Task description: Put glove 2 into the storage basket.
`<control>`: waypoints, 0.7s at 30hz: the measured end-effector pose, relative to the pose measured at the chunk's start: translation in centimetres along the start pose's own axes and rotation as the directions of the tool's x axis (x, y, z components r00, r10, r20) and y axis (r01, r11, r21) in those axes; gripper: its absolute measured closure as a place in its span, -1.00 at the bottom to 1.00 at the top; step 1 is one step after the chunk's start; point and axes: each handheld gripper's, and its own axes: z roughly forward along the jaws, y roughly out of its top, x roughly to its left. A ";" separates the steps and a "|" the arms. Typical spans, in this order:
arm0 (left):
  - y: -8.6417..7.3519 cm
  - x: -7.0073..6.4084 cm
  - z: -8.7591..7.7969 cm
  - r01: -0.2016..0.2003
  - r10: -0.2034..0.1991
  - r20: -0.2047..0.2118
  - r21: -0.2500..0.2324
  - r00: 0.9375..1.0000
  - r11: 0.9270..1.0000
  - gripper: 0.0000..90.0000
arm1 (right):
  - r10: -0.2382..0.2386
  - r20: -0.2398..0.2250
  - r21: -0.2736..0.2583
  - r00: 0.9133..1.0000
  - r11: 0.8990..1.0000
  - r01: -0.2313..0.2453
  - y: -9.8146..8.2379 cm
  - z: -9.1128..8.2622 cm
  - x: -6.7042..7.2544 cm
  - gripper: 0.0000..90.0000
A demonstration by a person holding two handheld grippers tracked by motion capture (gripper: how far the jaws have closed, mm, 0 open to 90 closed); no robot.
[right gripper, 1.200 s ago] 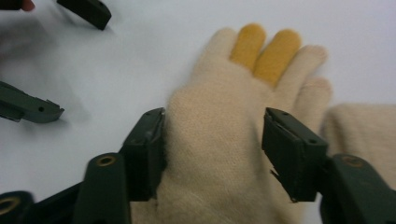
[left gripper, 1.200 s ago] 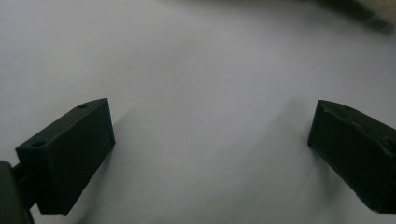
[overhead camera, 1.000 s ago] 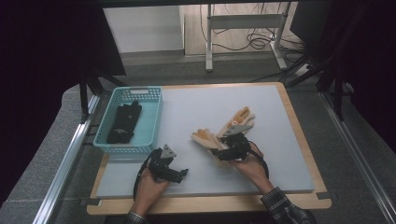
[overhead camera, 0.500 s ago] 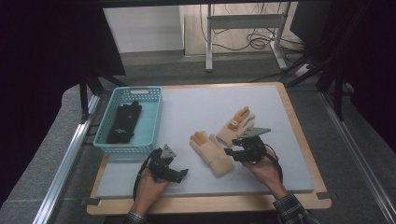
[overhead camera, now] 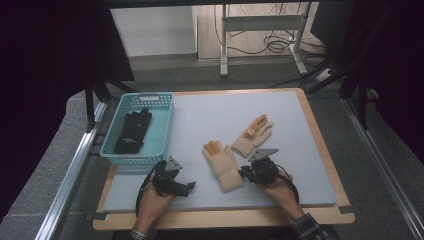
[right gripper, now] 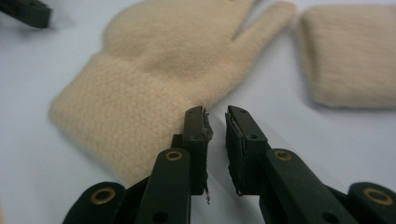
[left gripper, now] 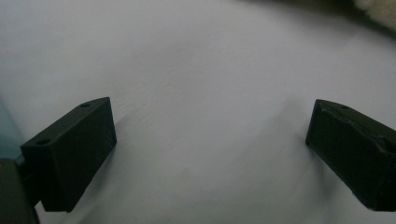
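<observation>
While the person's two hands are coming in over the near wooden edge of the table [overhead camera: 320,210], the left gripper [overhead camera: 186,186] is resting low over the grey mat [overhead camera: 210,120] at the near left, its jaws standing spread wide apart with bare mat between them and nothing in their hold. To its right, the right gripper [overhead camera: 243,173] is sitting at the right edge of the near glove [overhead camera: 222,162], at its cuff; its jaws have just been closing and are now standing almost together with a thin gap left, and in the right gripper view [right gripper: 215,122] the tips are lying just beside the cuff edge of that glove [right gripper: 154,65], with no fabric showing between the pads, so they are pinching nothing that can be seen. This near glove is lying flat on the mat near the middle of the table, cuff toward the person and orange fingertips pointing away. Just beyond it to the right, the second glove [overhead camera: 252,136] is lying flat too, slanting toward the far right, close to the first but apart from it. Farther off at the left edge of the table, a blue basket [overhead camera: 165,125] is holding a black glove [overhead camera: 132,131] inside it.
</observation>
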 end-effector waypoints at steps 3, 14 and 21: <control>-0.4 0.3 -0.3 0.011 -0.011 -0.009 -0.004 1.000 1.000 -0.96 | -0.014 -0.030 -0.004 0.999 1.000 0.014 0.4 0.6 1.1 0.69; -1.2 1.4 -0.8 0.039 -0.039 -0.027 -0.014 0.999 0.999 -0.96 | -0.063 -0.054 -0.022 0.997 0.998 0.062 1.9 2.0 2.8 0.49; -1.2 1.4 -0.8 0.039 -0.039 -0.026 -0.015 0.999 0.999 -0.96 | 0.040 0.064 -0.073 0.997 0.997 -0.035 1.8 -0.6 -1.0 0.28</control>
